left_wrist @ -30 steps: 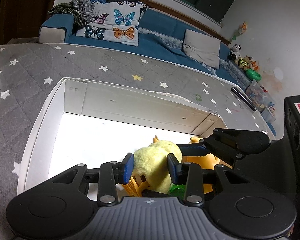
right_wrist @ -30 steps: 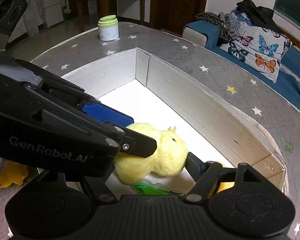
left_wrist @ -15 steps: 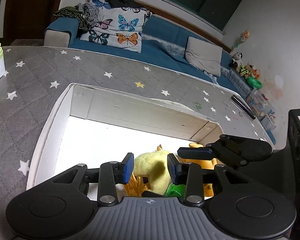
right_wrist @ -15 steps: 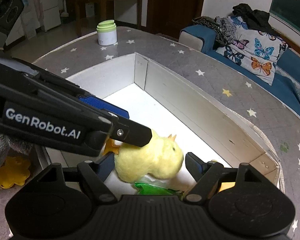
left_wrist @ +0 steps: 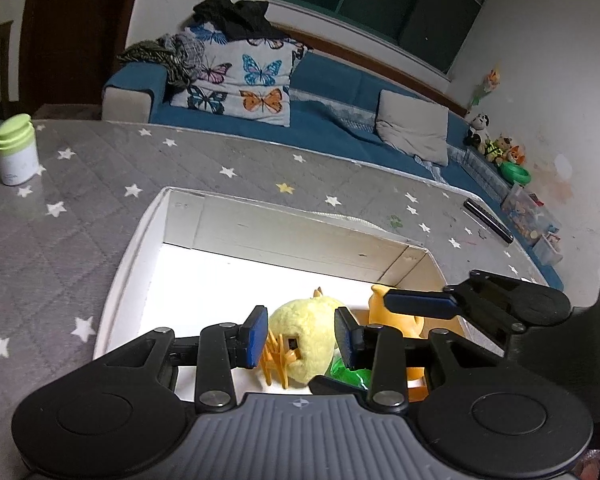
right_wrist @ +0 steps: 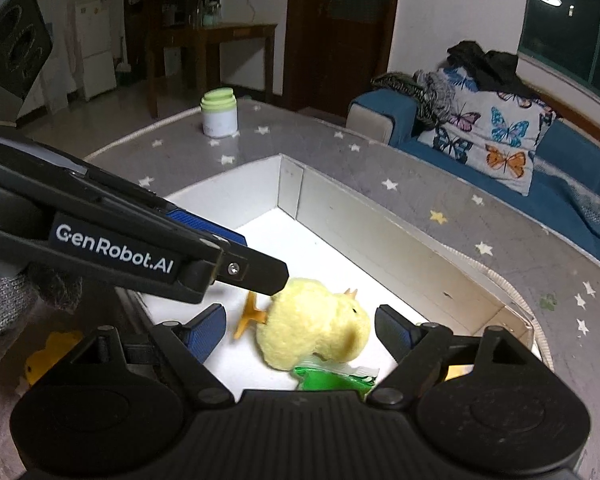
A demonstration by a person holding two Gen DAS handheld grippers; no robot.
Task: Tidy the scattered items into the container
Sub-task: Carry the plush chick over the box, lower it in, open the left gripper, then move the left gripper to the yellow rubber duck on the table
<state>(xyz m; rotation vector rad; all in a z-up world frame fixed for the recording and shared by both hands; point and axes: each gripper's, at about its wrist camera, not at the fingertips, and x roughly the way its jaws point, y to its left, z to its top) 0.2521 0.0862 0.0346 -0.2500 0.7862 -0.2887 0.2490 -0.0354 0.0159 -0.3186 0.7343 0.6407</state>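
Observation:
A yellow plush chick [left_wrist: 304, 332] [right_wrist: 320, 328] lies on the floor of the white cardboard box [left_wrist: 292, 240] [right_wrist: 400, 236], with a green packet [right_wrist: 332, 378] [left_wrist: 350, 372] and an orange toy [left_wrist: 396, 320] beside it. My left gripper [left_wrist: 300, 338] is open above the chick, its pads apart and clear of the plush. My right gripper [right_wrist: 300, 330] is open, its fingers wide on either side of the chick. Each gripper's finger shows in the other view [left_wrist: 420, 306] [right_wrist: 236, 268].
The box sits on a grey star-patterned table [left_wrist: 80, 208]. A white jar with a green lid [left_wrist: 16, 150] [right_wrist: 219, 114] stands at its far corner. A black remote [left_wrist: 488, 220] lies at the right edge. A yellow toy [right_wrist: 48, 354] lies outside the box. A blue sofa [left_wrist: 340, 120] is behind.
Both grippers have lifted and drawn back from the box. The left gripper has opened off the chick, which now lies loose on the box floor.

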